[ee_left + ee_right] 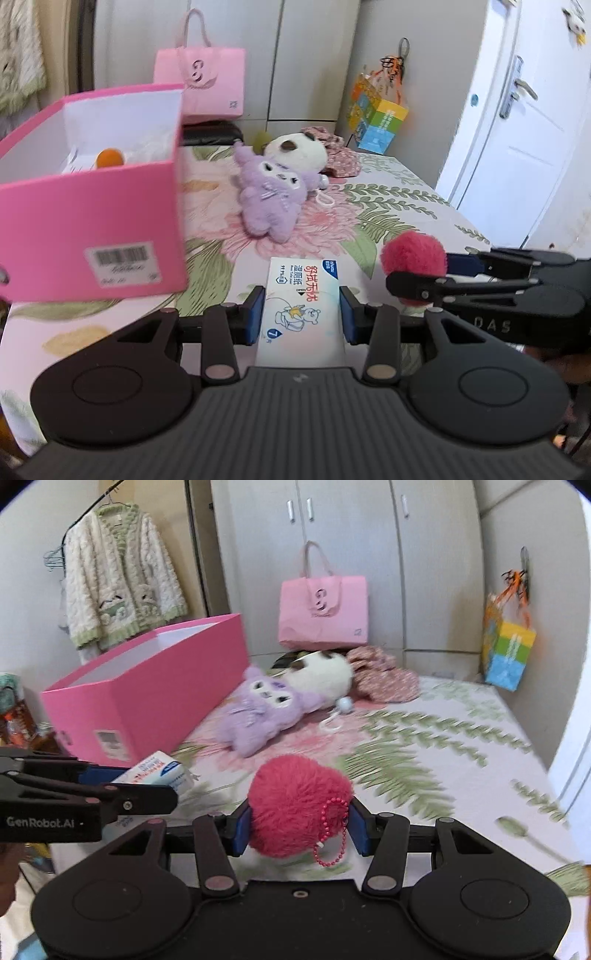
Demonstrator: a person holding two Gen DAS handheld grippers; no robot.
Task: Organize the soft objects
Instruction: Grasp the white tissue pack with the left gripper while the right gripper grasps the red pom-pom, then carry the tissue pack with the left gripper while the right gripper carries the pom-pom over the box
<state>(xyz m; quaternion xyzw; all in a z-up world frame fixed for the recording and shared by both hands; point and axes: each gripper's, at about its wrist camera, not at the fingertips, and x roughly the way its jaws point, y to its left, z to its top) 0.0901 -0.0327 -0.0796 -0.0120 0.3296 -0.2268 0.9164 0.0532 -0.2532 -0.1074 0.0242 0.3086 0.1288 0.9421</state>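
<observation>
**Both claws loaded, pink box up and to the left**

Left claw (301, 314) was clamped on a flat pack of wet wipes (301, 295), its blue pads pressed on the two long edges, so the pack's long axis ran straight out ahead of the claw. Right claw (300, 827) was clamped on a fluffy red pompom (297, 805), which bulged past both pads, with a pink bead chain (332, 834) hanging from the pompom's near side.

The coming move, as I judged it, turned on the open pink box (92, 229). It lay ahead of and to the left of the left claw, close, with its labelled end wall nearest. For the right claw, the box (147, 701) sat farther off to the left, beyond the left claw (162, 794) and its pack (159, 773). The left hand was therefore the nearer one, and the right would probably have to reach across or wait.

Ahead of both claws, still out on the floral bed sheet (406, 206), lay a purple plush toy (267, 195) and, touching it from behind, a white plush (295, 149).

Only the left wrist view looked down into the box, showing something orange (109, 158) and pale material already inside. The right wrist view showed just the rim and white inner wall, but it alone showed the bead chain and the pompom's full bulk. The left wrist view caught merely the pompom's top (413, 253) beyond the right claw's fingers (406, 282).
</observation>
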